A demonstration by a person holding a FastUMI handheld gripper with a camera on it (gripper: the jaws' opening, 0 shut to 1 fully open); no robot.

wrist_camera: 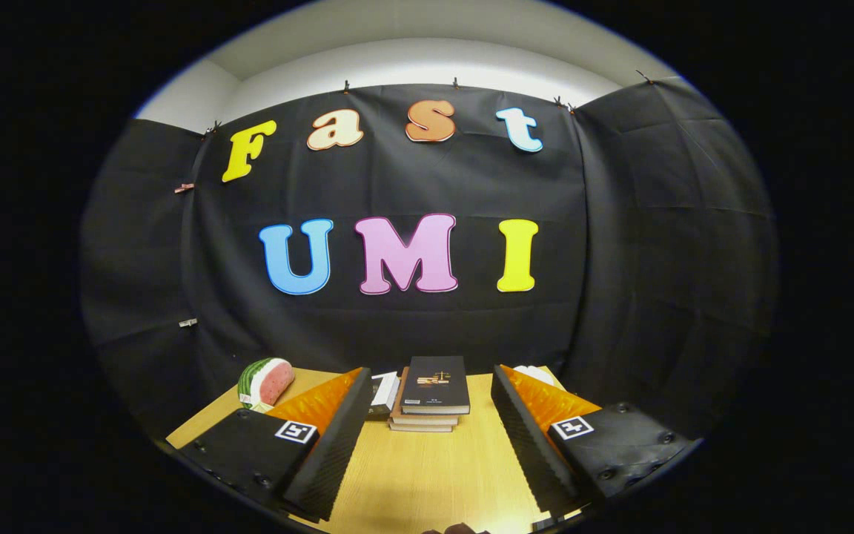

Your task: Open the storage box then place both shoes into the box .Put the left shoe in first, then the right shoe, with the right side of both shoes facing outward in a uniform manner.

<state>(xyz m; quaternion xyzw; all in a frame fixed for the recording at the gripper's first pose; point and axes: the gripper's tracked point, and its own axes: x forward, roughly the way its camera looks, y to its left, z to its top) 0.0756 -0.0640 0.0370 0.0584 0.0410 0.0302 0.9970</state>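
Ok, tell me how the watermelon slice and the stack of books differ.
The watermelon slice is rounded, with a green striped rind and pink flesh; the stack of books is flat and boxy, with a dark cover on top. The slice sits beyond the left finger, the books ahead between the open fingers. The slice is one piece, the books several. Both rest on the wooden table.

Light wooden table (427, 475) runs under spread fingers. Stack of books, black-covered one on top (431, 393), sits beyond them, centred. Watermelon-slice toy (265, 382) off past left finger. Something white (534, 373) past right finger, can't tell what.
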